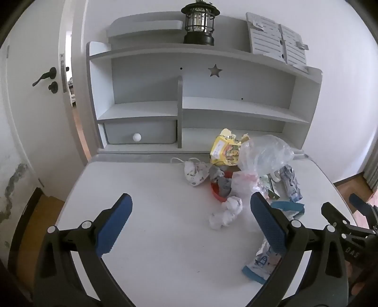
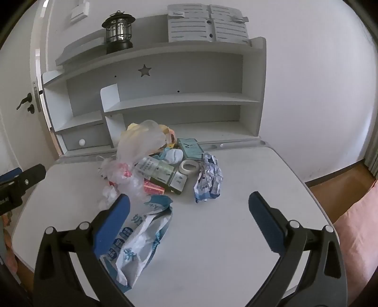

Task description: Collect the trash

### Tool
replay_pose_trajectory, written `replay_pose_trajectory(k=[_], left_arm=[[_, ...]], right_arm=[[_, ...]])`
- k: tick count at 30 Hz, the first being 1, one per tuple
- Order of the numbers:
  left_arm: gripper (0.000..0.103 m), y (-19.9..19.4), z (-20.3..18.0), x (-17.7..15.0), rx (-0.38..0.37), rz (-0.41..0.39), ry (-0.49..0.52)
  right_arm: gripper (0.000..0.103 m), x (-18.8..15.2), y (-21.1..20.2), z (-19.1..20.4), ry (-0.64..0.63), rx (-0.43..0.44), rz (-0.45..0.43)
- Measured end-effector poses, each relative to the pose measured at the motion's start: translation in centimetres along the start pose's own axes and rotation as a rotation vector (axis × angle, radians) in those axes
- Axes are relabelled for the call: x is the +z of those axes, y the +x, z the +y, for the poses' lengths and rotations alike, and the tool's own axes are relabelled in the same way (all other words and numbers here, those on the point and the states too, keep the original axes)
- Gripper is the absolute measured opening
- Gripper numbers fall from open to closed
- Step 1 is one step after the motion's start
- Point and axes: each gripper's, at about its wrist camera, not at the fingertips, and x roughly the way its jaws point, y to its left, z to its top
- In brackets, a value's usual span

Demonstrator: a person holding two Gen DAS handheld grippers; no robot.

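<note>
— Looking at the desk (image 2: 236, 236), which arm is nearer the blue-white wrapper (image 2: 139, 238)?
— The right gripper (image 2: 189, 205), jaws apart and empty; the wrapper lies near-left, beside its left finger, long axis near to far. The left gripper (image 1: 190, 205) is apart and empty too.

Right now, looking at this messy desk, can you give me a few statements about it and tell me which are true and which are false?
1. A black lantern stands on the top shelf. True.
2. The left gripper is clamped on the crumpled white paper. False: its jaws are wide open, with nothing between the pads.
3. A roll of tape lies among the trash on the desk. True.
4. The drawer has a black knob. False: the knob is white.
5. The right gripper holds the clear plastic bag. False: it is open and holds nothing.
</note>
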Motion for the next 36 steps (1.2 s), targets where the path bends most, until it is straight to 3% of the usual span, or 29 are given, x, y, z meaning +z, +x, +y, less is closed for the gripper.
replay_pose_trajectory(k=[5, 36], left_arm=[[0.097, -0.3, -0.3, 0.0, -0.007, -0.009, 0.007], [0.097, -1.1, -0.4, 0.4, -0.015, -0.013, 0.009]], right_arm=[[0.097, 0.6, -0.8, 1.4, -0.015, -0.005, -0.004], [0.097, -0.4, -0.3, 0.5, -0.017, -0.004, 0.001]])
